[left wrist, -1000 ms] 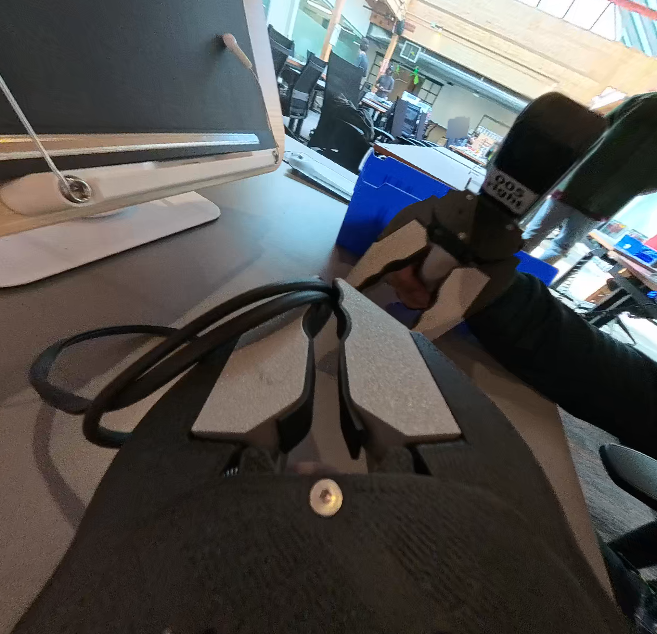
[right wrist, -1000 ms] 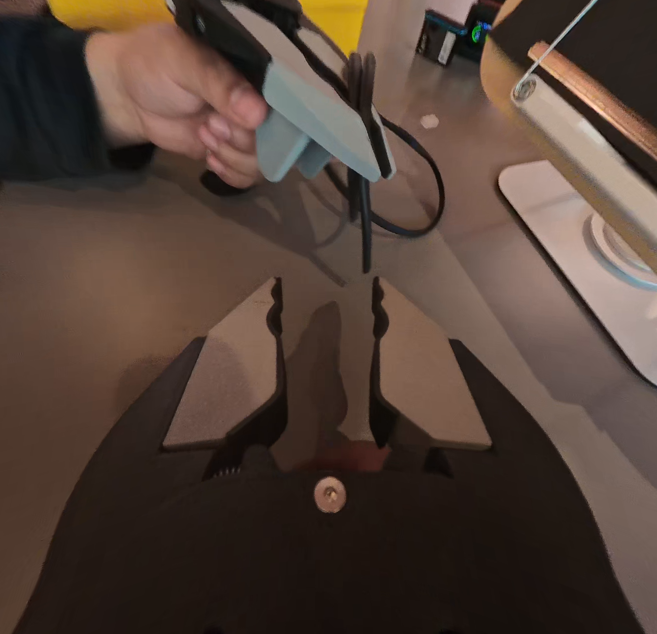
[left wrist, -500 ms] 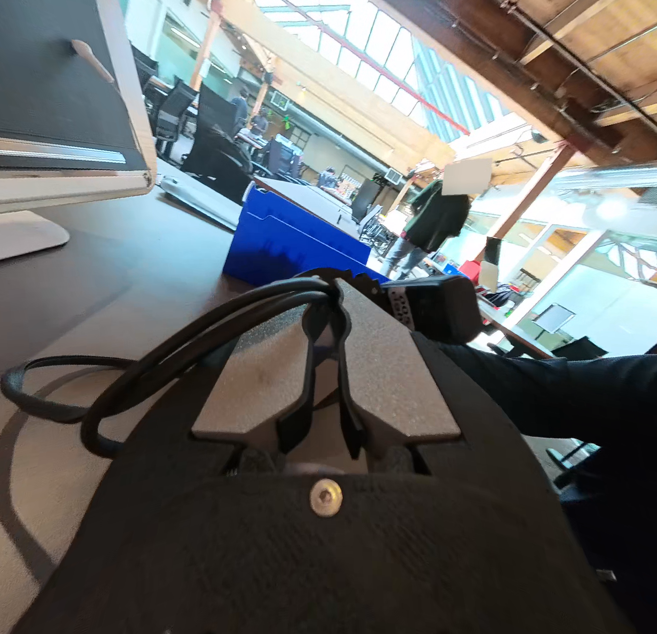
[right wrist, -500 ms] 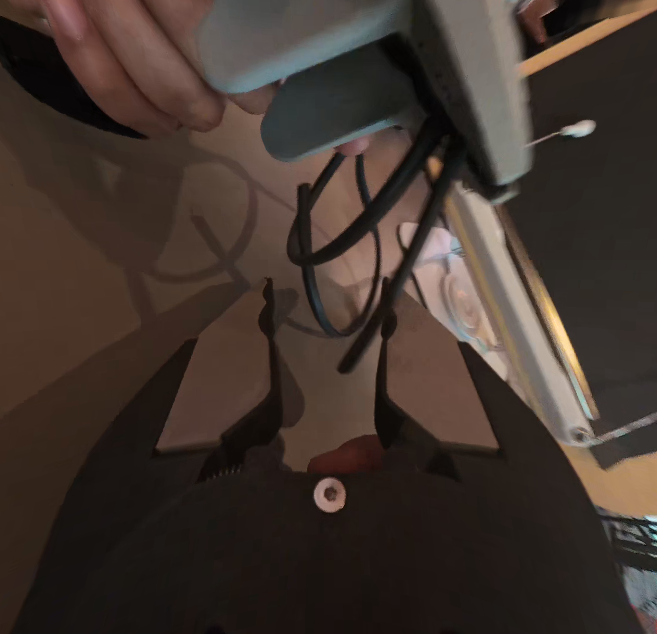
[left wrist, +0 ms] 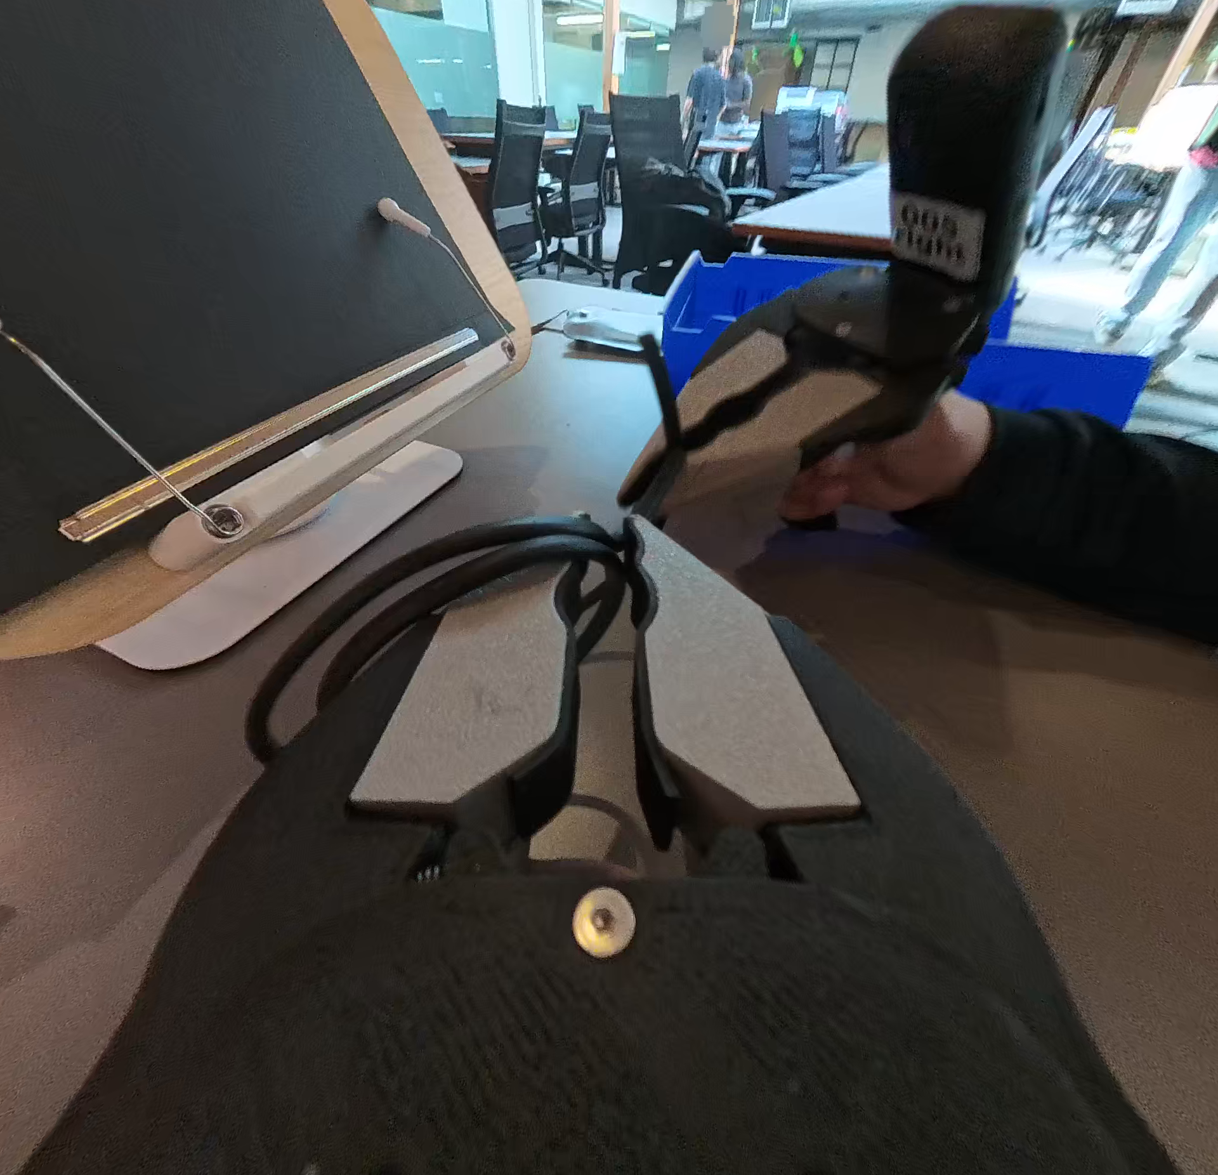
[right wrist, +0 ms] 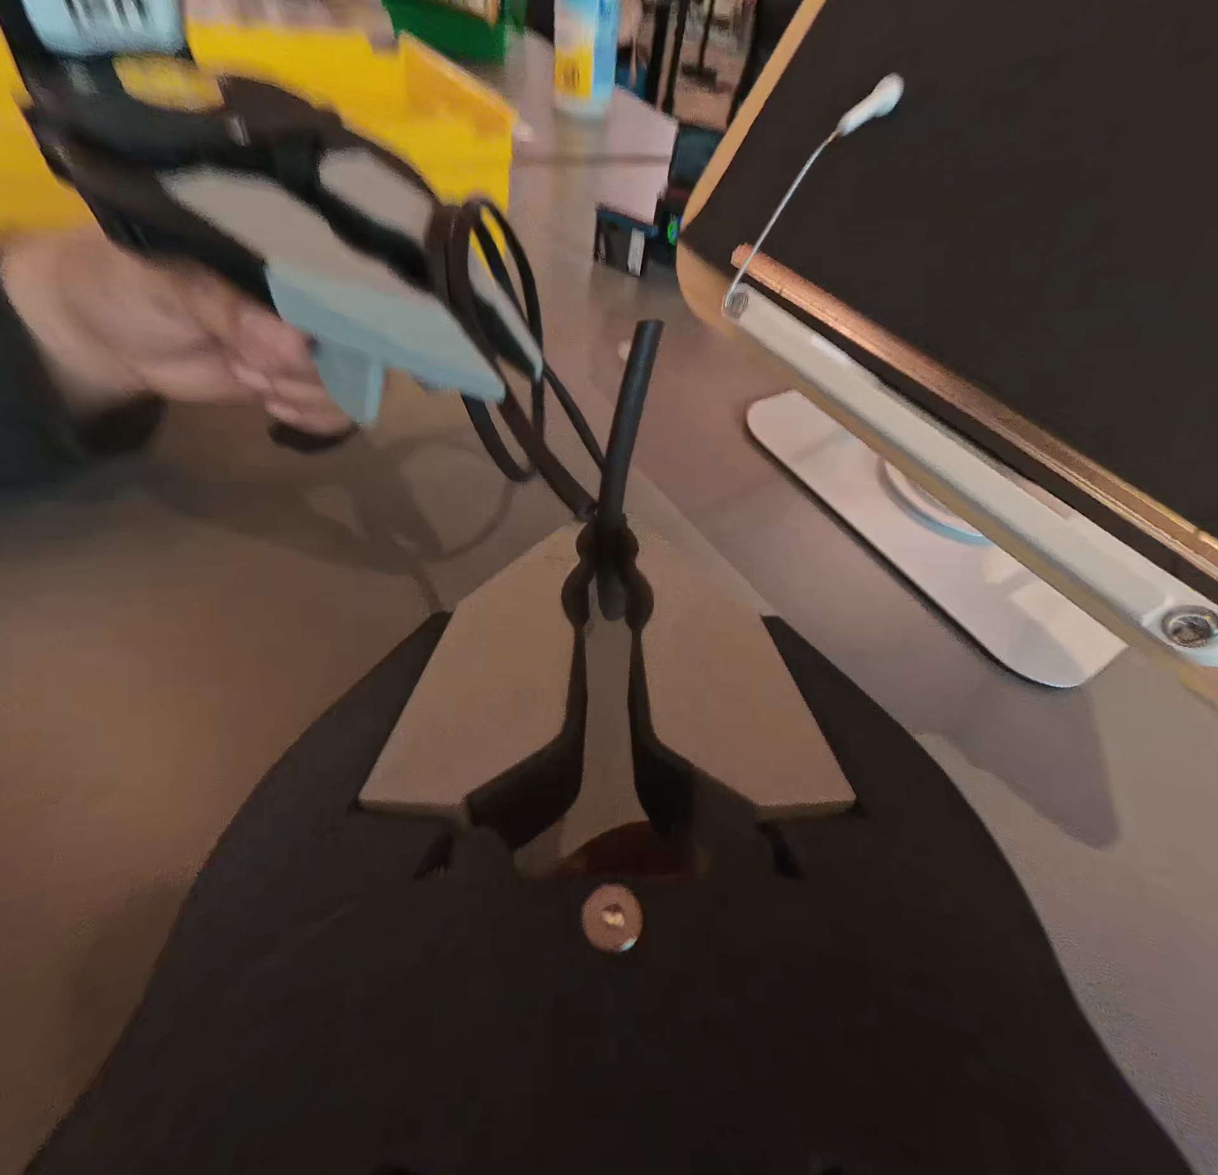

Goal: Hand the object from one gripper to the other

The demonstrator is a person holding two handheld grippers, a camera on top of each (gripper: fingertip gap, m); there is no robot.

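I am pinching the looped black cable (left wrist: 422, 589) in my left gripper (left wrist: 603, 550) while my right gripper (right wrist: 609, 550) is clamping its free end above the desk (right wrist: 198, 616).

Matt rubbery black cable (right wrist: 629, 405)

Two grippers: the left (left wrist: 603, 589) and the right (right wrist: 606, 570). One black cable (left wrist: 422, 576), looped, with both sets of jaws closed on it. One bookstand (left wrist: 198, 220) with two wire page holders. One bench (left wrist: 1054, 781). One blue bin (left wrist: 725, 299), one yellow bin (right wrist: 369, 89). Two hands (left wrist: 890, 464) show, one per view. Several office chairs (left wrist: 521, 181) stand behind; their count is unclear.
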